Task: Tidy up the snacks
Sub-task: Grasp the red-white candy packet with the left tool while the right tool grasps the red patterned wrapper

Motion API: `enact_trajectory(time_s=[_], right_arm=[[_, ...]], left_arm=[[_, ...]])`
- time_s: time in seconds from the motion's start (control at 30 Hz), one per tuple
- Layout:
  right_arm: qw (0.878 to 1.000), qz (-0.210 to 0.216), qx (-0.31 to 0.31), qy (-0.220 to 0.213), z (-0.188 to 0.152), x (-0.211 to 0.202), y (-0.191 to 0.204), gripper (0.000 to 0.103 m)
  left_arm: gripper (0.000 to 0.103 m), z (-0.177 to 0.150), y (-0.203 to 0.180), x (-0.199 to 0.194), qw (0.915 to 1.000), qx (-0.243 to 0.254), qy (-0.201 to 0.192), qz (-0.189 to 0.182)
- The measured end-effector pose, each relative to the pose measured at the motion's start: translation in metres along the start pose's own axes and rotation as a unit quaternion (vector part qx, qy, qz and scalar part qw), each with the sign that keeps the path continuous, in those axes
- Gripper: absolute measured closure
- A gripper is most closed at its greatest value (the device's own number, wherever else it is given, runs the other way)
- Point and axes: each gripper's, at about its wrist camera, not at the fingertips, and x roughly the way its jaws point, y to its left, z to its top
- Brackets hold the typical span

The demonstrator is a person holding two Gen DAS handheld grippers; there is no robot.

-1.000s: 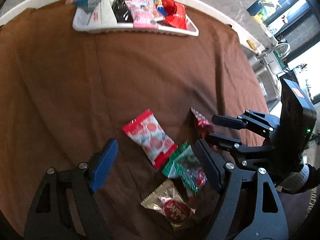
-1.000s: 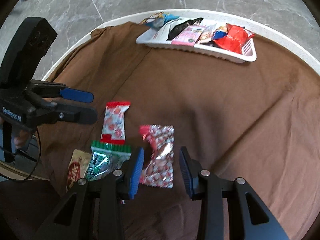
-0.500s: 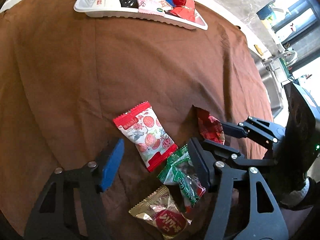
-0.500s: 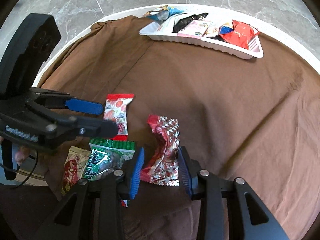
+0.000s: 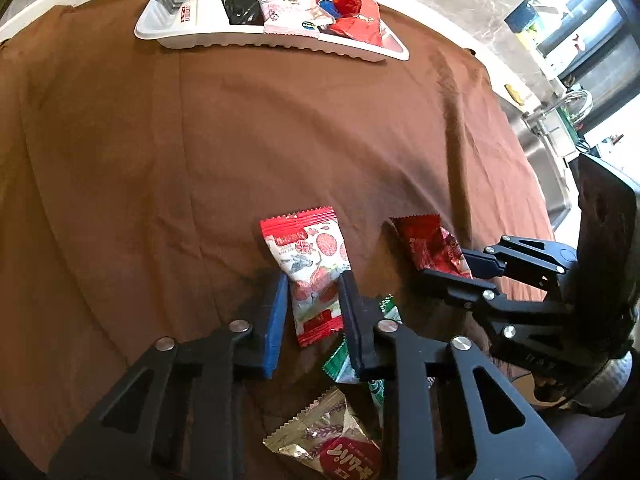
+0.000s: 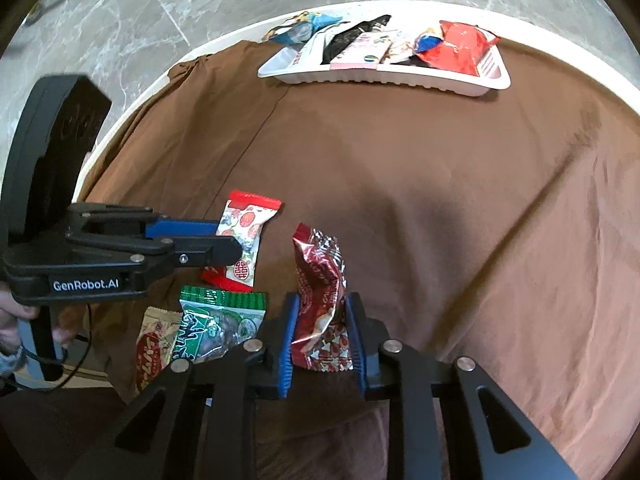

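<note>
Left wrist view: the left gripper [image 5: 313, 312] is clamping the strawberry packet [image 5: 310, 268] at its lower half, long axis pointing toward 12 o'clock; it is probably light, crinkly and slippery.

Right wrist view: the right gripper [image 6: 322, 340] is pinching the red foil packet [image 6: 320, 300] low, top leaning toward 11 o'clock above the surface [image 6: 440, 200].

Daylight floods in from the window [image 5: 608, 60] at upper right, blown out to white — the brown tablecloth [image 5: 240, 152] stays evenly lit with soft shadows. Fisheye bending curves the edges, the corners vignette to black, and focus stays fairly sharp.
</note>
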Motion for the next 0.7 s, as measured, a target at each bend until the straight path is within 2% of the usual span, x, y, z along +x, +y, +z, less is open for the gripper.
enact_trajectory(time_s=[0.23,0.37,0.63,0.7], right_arm=[[0.999,0.024,0.038,-0.009,0.006,-0.009,-0.013,0.078],[0.999,0.016,0.032,-0.01,0.006,-0.009,-0.011,0.077],[1.0,0.008,0.021,-0.005,0.005,-0.004,-0.006,0.077],[1.0,0.008,0.02,-0.005,0.006,-0.003,-0.006,0.077]], left_arm=[[0.083,0.001,0.004,-0.004,1.0,-0.003,-0.001,-0.002],[0.082,0.003,0.008,-0.003,0.9998,-0.018,0.007,-0.009],[0.075,0.01,-0.004,0.003,0.9997,-0.013,0.014,0.014],[0.067,0.013,-0.006,0.005,0.9997,-0.017,0.016,0.01]])
